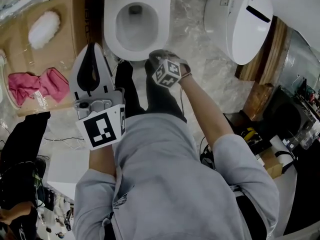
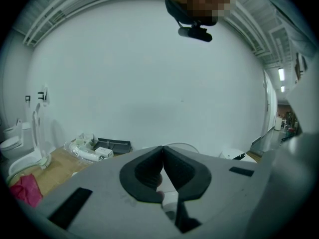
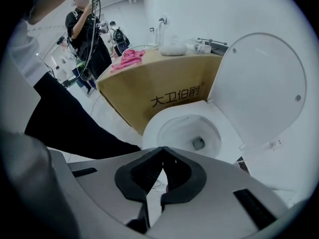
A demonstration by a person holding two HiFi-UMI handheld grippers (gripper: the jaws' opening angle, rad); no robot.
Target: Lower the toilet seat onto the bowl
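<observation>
Both left gripper (image 2: 163, 148) and right gripper (image 3: 162, 149) are pressed together, empty, clear of raised seat (image 3: 264, 83); a loose nudge could slam it onto bowl (image 3: 152, 133).

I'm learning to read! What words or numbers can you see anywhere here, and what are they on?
"大卫伯爵": printed on the side of the brown cardboard box, seen in the right gripper view.
Small print beside the pink cloth in the head view: too blurred to read.
No other readable text.

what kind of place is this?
Probably a test or storage space, not a real bathroom: a white ceramic toilet bowl stands beside a second white closed-lid toilet and a large brown cardboard box.
</observation>
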